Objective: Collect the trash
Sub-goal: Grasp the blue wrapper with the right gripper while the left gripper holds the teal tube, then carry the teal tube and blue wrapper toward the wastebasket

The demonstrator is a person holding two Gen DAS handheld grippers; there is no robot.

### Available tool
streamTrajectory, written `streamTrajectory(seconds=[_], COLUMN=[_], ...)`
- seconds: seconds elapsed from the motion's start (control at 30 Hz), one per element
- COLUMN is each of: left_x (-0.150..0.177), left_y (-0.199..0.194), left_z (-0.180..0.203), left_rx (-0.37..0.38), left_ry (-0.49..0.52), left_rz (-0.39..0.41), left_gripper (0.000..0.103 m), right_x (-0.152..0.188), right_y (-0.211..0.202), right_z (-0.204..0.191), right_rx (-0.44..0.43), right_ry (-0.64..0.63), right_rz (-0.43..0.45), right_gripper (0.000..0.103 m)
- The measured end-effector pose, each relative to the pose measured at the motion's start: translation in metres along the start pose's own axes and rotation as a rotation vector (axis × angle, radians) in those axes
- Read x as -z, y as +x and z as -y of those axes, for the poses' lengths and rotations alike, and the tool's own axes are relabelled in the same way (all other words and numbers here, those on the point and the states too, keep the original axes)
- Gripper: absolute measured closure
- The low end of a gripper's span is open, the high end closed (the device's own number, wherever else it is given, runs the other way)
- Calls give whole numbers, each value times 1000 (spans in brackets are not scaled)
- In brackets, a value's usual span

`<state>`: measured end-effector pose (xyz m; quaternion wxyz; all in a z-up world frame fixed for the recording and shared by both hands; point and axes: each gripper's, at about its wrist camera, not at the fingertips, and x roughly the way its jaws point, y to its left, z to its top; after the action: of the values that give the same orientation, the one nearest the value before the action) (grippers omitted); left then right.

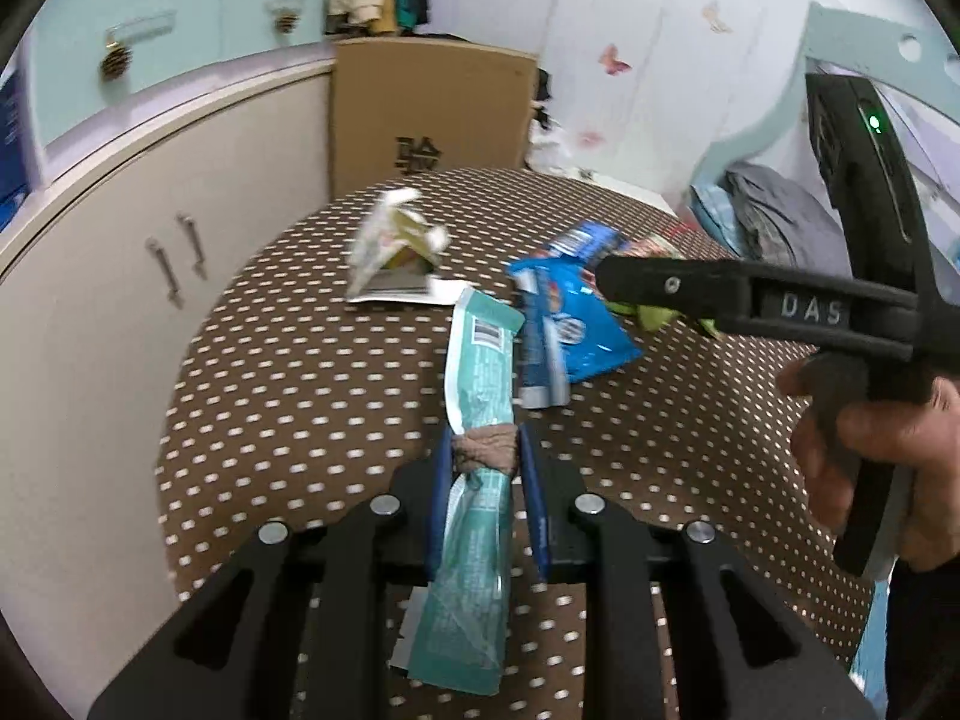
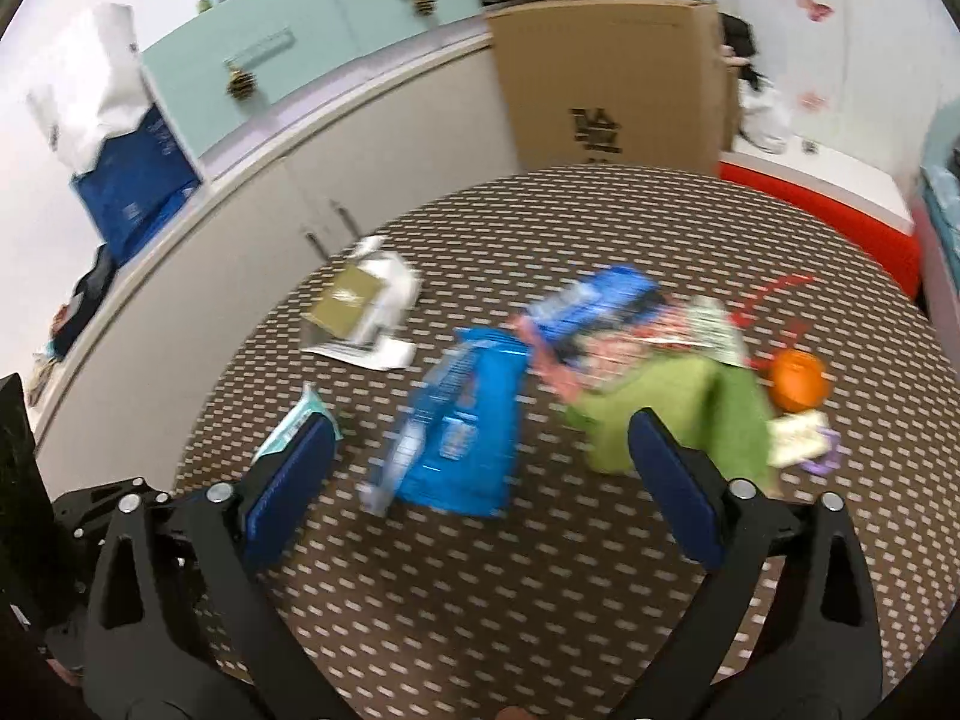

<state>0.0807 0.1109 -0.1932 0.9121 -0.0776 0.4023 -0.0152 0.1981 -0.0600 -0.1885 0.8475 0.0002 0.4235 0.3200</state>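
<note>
Trash lies scattered over the dotted brown surface [image 2: 540,570] in front of me. My left tongs [image 1: 485,450] are closed on a teal wrapper [image 1: 480,360], which has a brownish wad bunched around it right between the pads; the wrapper's far end sticks out toward the middle of the surface. Just beside it lies a blue packet [image 2: 462,432], and beyond that a crumpled white and olive paper [image 2: 366,312]. My right tongs [image 2: 480,450] are spread wide and hold nothing, hanging above the blue packet. A green bag [image 2: 672,408] sits near the right pad, with an orange round thing [image 2: 798,378] just past it. Motion blur hides the finer print. A cardboard box [image 2: 606,72] stands behind.
</note>
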Motion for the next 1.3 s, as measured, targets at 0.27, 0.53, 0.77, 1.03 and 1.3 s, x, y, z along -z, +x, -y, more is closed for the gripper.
streamTrajectory(seconds=[0.27, 0.53, 0.77, 1.03, 1.3], left_x=[2, -1, -10, -32, -61], left_y=[-13, -17, -21, -34, -44], left_z=[-25, -24, -7, 37, 95], left_rx=[-35, -20, 20, 99, 188], left_ry=[-87, -101, -76, -10, 98], left_rz=[21, 38, 65, 115, 164], left_gripper=[82, 82, 82, 82, 82], right_x=[1, 15, 20, 16, 25], right_y=[48, 40, -19, -100, -197], right_z=[-34, -34, -23, 6, 59], right_rx=[42, 54, -14, 10, 86], right_ry=[-80, -99, -72, -19, 70], right_rz=[-84, -64, 25, 165, 329], right_gripper=[63, 86, 86, 86, 86])
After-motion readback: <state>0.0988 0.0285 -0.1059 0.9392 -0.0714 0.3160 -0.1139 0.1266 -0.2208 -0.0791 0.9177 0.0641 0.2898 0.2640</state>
